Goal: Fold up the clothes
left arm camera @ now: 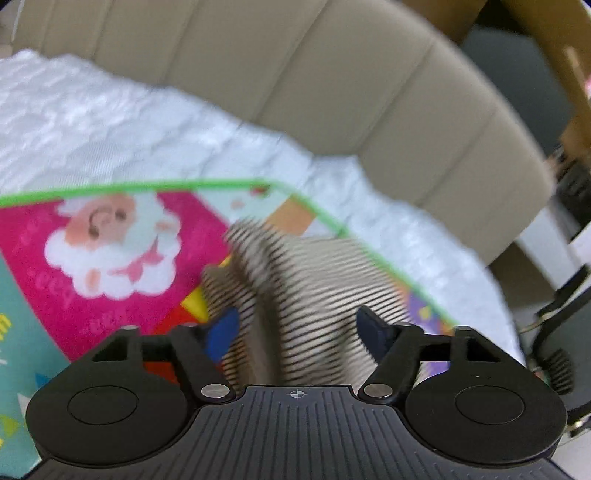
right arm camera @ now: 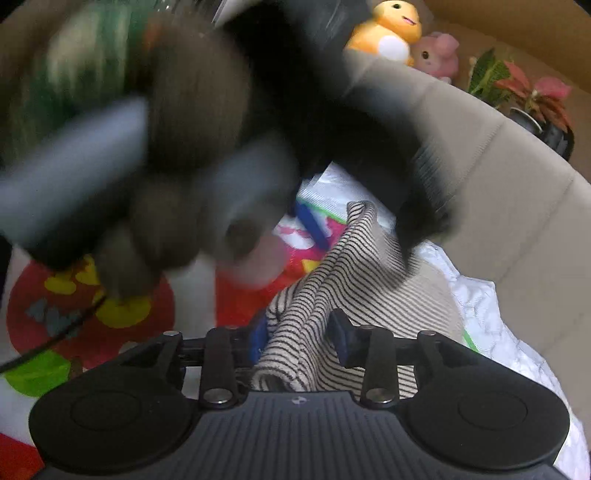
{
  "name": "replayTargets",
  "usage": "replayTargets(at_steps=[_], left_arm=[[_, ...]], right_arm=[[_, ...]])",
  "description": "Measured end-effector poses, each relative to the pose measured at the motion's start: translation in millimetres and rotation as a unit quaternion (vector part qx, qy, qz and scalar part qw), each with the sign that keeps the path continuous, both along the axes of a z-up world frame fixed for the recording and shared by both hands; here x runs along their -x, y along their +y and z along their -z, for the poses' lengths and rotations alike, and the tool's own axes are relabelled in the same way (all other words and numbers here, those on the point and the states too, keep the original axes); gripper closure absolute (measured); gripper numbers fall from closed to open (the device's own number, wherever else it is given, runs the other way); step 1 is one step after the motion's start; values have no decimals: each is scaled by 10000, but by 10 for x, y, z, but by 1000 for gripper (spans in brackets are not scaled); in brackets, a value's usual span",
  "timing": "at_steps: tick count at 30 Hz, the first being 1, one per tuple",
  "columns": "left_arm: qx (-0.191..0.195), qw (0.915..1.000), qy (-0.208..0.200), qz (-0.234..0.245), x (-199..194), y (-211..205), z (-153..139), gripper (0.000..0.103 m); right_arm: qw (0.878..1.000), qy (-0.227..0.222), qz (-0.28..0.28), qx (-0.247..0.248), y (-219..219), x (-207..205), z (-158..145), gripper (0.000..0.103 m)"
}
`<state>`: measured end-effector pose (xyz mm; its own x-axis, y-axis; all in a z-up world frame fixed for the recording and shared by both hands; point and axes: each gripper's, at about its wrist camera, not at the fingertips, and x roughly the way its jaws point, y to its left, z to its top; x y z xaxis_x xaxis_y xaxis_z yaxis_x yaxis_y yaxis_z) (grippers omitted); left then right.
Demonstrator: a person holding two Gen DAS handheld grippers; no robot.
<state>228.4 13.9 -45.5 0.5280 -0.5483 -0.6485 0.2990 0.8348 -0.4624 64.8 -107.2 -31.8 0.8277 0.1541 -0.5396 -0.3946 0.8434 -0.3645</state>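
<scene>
A cream garment with thin black stripes (left arm camera: 314, 280) lies bunched on a bright cartoon play mat (left arm camera: 110, 240). My left gripper (left arm camera: 297, 330) is open wide, and the blurred cloth runs up between its blue fingertips (left arm camera: 221, 332). In the right wrist view the same striped garment (right arm camera: 332, 266) rises to a peak. My right gripper (right arm camera: 299, 334) is shut on a thick fold of it at the near edge. Above it, a blurred hand (right arm camera: 192, 110) holds the left gripper, whose blue fingertip (right arm camera: 310, 221) hangs next to the cloth's peak.
White quilted bedding (left arm camera: 110, 122) lies under the mat (right arm camera: 92, 317). A beige padded backrest (left arm camera: 332, 92) curves behind it. Behind the backrest are an orange plush toy (right arm camera: 388, 33), a pink one (right arm camera: 439, 51) and a potted plant (right arm camera: 524, 96).
</scene>
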Motion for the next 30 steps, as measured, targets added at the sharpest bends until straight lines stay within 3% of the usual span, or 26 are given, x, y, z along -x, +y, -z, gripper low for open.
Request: replayTargets(at_steps=[4, 7, 9, 13, 19, 22, 24, 27, 30], left_arm=[[-107, 9997, -37, 224, -56, -115, 40, 28], [-30, 9996, -57, 288, -82, -60, 74, 27], [116, 9996, 25, 268, -97, -23, 107, 27], [382, 9989, 215, 183, -145, 63, 191, 26], [295, 9995, 92, 107, -113, 66, 173, 22], [202, 9998, -14, 26, -2, 103, 27, 21], [81, 10000, -46, 32, 65, 129, -21, 16], [-47, 9999, 128, 9, 60, 184, 80, 13], [125, 9996, 237, -52, 10, 245, 132, 14]], right_arm=[[9989, -76, 57, -458, -324, 107, -220, 36], [9955, -203, 394, -843, -561, 96, -313, 26], [9913, -198, 673, -1113, -696, 36, -310, 25], [9801, 512, 1222, -1479, -818, -149, 34, 23], [9883, 584, 1001, -994, -539, -181, 197, 3], [9950, 446, 852, -282, -395, -24, 340, 3], [9955, 404, 831, -204, -379, 24, 362, 3], [9935, 457, 897, -538, -463, 11, 270, 3], [9910, 432, 798, -988, -556, 56, 81, 3]])
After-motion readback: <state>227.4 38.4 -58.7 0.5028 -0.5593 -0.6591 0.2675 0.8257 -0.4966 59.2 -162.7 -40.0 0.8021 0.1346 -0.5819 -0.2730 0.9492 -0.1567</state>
